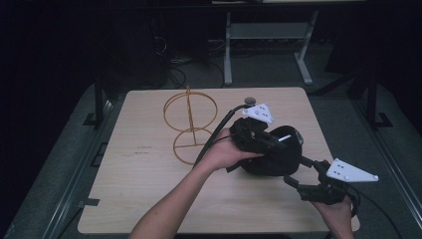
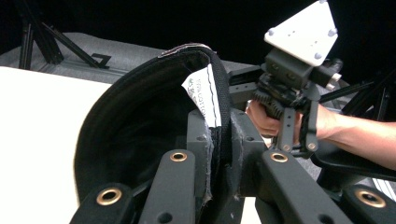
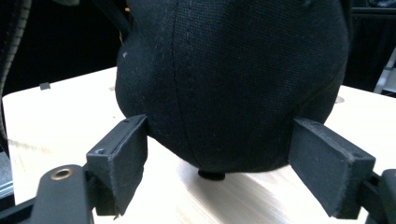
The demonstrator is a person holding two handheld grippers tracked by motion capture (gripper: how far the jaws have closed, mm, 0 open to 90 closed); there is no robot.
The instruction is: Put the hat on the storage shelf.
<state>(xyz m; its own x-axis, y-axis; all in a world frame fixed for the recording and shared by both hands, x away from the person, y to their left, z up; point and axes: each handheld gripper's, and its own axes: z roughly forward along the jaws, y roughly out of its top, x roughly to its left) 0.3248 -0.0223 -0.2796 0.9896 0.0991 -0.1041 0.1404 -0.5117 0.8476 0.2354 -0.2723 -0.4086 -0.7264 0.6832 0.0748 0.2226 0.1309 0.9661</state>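
Black cap [image 1: 271, 157] held up at centre right of the high view, above the bench [image 1: 149, 199], its rim with the white label pinched hard between the jaws of the left hand-held gripper [image 1: 271, 144], seen at bottom centre of the left gripper view clamped on the cap [image 2: 140, 121] edge. Right hand-held gripper [image 1: 298, 174] at lower right of the high view, jaws spread wide on either side of the cap [image 3: 233, 84] crown without pressing it. Gold wire stand [image 1: 190, 124] left of the cap, on the bench, well apart
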